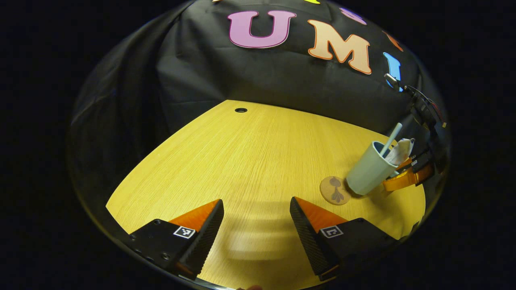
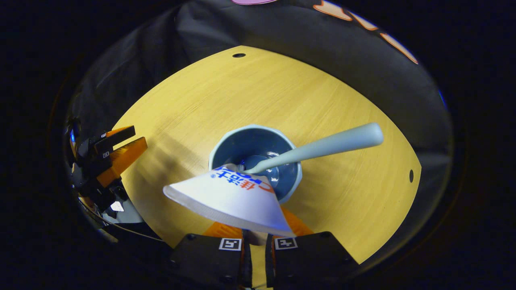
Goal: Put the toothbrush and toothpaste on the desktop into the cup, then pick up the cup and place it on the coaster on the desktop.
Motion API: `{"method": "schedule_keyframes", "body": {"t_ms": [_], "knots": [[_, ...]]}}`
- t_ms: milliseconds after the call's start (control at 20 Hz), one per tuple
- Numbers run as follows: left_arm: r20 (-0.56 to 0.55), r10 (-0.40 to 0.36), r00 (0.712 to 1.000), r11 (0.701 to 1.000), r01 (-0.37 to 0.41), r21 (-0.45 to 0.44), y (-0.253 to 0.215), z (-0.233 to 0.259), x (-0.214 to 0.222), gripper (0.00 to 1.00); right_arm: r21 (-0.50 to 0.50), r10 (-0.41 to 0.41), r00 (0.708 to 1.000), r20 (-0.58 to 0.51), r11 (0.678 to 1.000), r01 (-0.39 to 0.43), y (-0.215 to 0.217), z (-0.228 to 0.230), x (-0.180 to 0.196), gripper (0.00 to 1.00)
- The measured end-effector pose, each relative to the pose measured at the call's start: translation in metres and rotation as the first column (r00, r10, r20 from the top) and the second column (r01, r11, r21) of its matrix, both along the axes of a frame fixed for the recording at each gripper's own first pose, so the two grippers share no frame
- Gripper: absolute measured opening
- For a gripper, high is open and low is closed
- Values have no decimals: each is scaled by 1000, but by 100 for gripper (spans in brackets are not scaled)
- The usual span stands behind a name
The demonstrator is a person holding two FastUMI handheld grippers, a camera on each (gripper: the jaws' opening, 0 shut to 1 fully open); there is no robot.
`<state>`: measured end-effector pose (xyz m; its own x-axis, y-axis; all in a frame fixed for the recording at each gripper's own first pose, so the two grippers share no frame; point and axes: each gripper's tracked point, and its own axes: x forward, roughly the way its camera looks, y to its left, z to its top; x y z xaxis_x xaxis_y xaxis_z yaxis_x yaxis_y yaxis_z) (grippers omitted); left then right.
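while seen from the left gripper view, left gripper (image 1: 256,219) poised low over the bare wooden desktop (image 1: 250,161), fingers spread wide apart with nothing between them. off to the right, pale cup (image 1: 371,169) tilted, its base lifted just beside the round coaster (image 1: 334,190), touching it or not cannot be told. toothbrush (image 1: 391,139) handle and toothpaste (image 1: 401,151) tube poking out of the cup's mouth. right gripper (image 1: 403,177) at the cup's far side, near the rim.

from the right gripper view, looking straight down into the cup (image 2: 254,159): toothbrush (image 2: 322,147) leaning out to the right, toothpaste (image 2: 229,199) tube with its flat crimped end fanned toward the camera and hiding the fingertips. right gripper (image 2: 254,237) fingers drawn close together with a narrow slit left between them, apparently pinched on the cup's near wall, though the contact itself sits hidden under the tube. left gripper (image 2: 117,147) at the left edge, well apart from the cup.
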<state>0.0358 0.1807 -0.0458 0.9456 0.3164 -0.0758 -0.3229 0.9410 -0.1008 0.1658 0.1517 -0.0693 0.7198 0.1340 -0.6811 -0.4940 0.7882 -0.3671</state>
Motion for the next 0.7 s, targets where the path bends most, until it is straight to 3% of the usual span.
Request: {"method": "schedule_keyframes", "body": {"t_ms": [200, 700], "knots": [[1, 12, 1000, 1000, -12, -6, 8, 1, 3, 96, -28, 41, 999, -22, 999, -41, 21, -9, 1, 15], [-6, 16, 1000, 1000, -16, -25, 31, -3, 4, 96, -85, 31, 999, -45, 996, -34, 25, -19, 4, 15]]}}
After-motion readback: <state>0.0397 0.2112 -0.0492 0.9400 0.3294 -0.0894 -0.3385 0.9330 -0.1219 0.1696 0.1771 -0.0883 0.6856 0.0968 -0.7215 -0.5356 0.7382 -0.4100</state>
